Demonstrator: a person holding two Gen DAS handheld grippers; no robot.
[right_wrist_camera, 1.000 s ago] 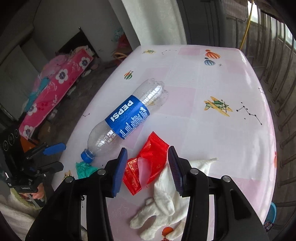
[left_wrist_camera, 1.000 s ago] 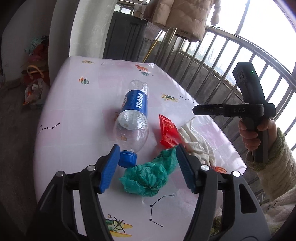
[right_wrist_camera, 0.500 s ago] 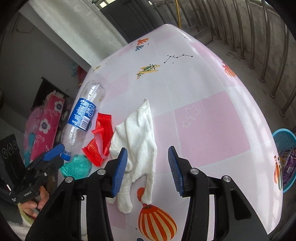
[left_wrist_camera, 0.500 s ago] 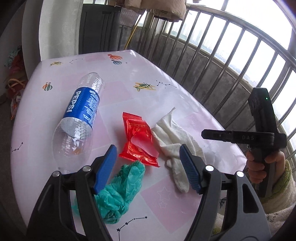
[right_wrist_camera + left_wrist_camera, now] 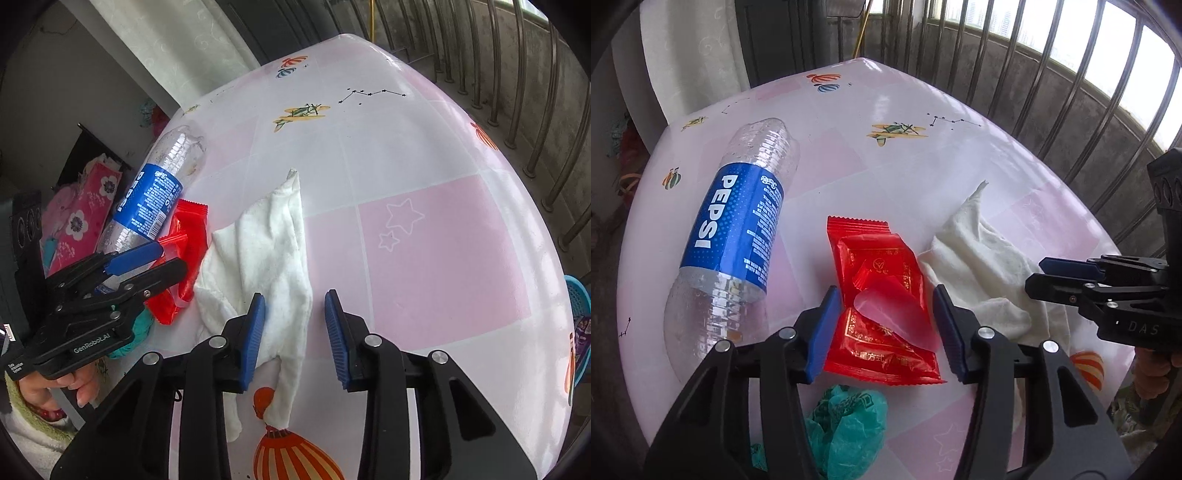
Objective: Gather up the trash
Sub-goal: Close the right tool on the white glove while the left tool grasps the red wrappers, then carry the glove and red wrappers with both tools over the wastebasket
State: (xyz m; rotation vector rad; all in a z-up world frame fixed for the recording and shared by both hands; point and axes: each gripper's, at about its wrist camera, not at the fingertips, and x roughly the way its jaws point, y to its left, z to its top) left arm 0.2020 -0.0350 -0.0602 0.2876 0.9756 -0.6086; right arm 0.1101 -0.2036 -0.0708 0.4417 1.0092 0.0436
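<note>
Since a second ago, we are finding both tools lower and nearer the litter: our left tool (image 5: 882, 325) has swung off the green bag and bottle cap onto the red wrapper (image 5: 882, 291), and our right tool (image 5: 293, 334) has left the wrapper for the white cloth (image 5: 266, 254).

Nearest us in the left view, the crumpled green bag (image 5: 846, 417) is lying at 6 o'clock under the tool. Just beyond it, the wrapper is sitting flat on the worktop (image 5: 923, 110) between the left tool's blue pads, which are closing but not yet pressing on it. At 9 o'clock the Pepsi bottle (image 5: 738, 229) is lying on its side, just beside the wrapper. At 3 o'clock the cloth is lying touching the wrapper's edge.

In the right view, the right tool's pads are also closing, with the cloth's near strip between them and nothing clamped yet. A blue basket (image 5: 578, 306) is peeking past the worktop's edge at 3 o'clock.

We are judging this as the grasp step on two pieces at once. Next, each tool needs to dip until its pads are bracketing the thin material, pinch fully, then lift clear; the flat, slick wrapper may slip out.
</note>
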